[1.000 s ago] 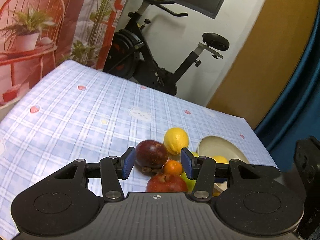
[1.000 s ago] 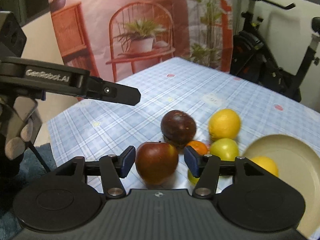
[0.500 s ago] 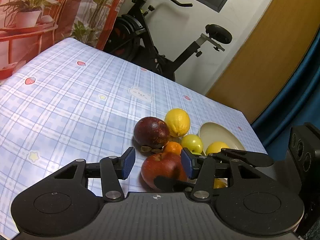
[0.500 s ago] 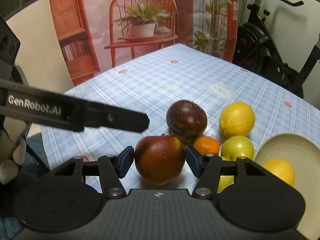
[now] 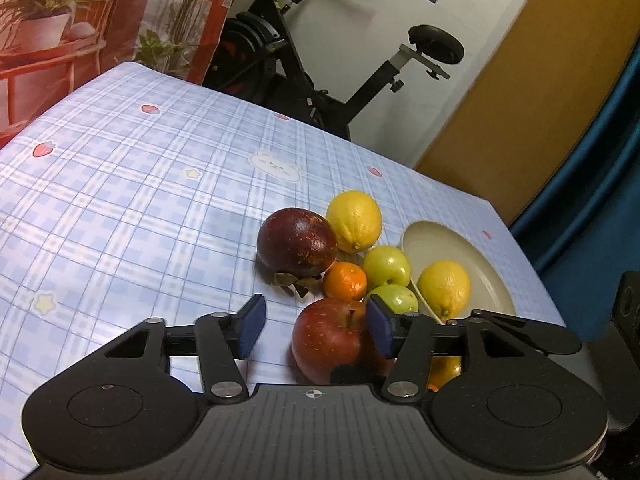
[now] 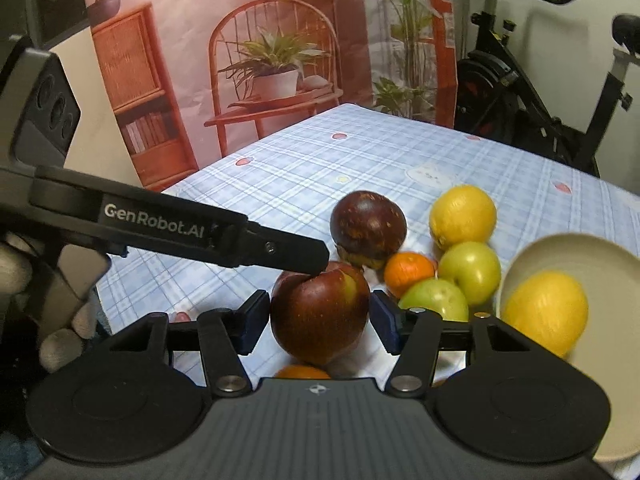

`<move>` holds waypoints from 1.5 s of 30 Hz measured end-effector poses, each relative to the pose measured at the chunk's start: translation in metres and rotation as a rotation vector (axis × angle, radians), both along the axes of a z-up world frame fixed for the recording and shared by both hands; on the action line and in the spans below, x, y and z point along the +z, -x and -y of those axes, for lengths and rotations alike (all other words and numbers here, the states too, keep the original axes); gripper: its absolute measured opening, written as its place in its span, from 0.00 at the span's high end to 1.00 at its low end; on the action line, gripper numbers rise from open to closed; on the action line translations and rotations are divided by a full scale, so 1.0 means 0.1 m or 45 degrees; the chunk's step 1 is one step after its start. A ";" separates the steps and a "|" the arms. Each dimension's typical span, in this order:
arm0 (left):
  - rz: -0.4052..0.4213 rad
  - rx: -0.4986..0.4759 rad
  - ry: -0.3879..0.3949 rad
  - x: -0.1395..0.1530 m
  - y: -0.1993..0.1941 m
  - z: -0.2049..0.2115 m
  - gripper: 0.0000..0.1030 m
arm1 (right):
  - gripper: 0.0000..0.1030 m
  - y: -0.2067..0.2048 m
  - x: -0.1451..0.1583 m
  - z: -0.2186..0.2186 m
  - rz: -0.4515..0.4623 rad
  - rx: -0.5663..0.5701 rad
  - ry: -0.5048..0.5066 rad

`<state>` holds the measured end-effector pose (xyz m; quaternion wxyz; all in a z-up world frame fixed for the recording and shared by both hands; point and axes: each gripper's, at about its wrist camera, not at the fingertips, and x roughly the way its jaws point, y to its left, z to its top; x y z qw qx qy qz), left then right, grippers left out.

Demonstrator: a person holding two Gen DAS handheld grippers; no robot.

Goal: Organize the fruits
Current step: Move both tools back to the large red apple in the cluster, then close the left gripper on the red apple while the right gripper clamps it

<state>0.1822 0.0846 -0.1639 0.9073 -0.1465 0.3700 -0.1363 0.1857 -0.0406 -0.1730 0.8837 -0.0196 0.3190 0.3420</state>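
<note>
Right wrist view: right gripper point(image 6: 319, 323) low over table point(image 6: 400, 168), jaws spread around apple point(image 6: 320, 314), slight gaps both sides. Left gripper point(image 5: 314, 326) level, jaws wide, apple point(image 5: 334, 340) against its right pad. Plate point(image 5: 476, 256) just right.

Both the left gripper point(image 5: 312, 326) and right gripper point(image 6: 318, 322) are matte black with blue pads point(image 5: 250, 326), silver screws and white "GenRobot.AI" lettering.
</note>
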 end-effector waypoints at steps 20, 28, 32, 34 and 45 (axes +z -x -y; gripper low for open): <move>0.002 -0.068 0.010 -0.04 0.13 0.07 0.39 | 0.44 0.11 -0.02 0.08 -0.035 -0.024 -0.019; 0.045 -0.154 0.060 0.00 0.22 0.12 0.39 | 0.44 0.10 -0.03 0.10 -0.055 -0.024 -0.034; 0.049 -0.183 0.044 -0.03 0.22 0.17 0.34 | 0.45 0.09 -0.06 0.08 -0.078 -0.023 -0.025; 0.046 -0.183 0.043 -0.04 0.22 0.17 0.34 | 0.45 0.10 -0.07 0.07 -0.077 -0.022 -0.017; 0.005 -0.176 -0.014 -0.16 0.14 0.23 0.38 | 0.41 0.03 -0.11 0.02 -0.079 -0.026 0.010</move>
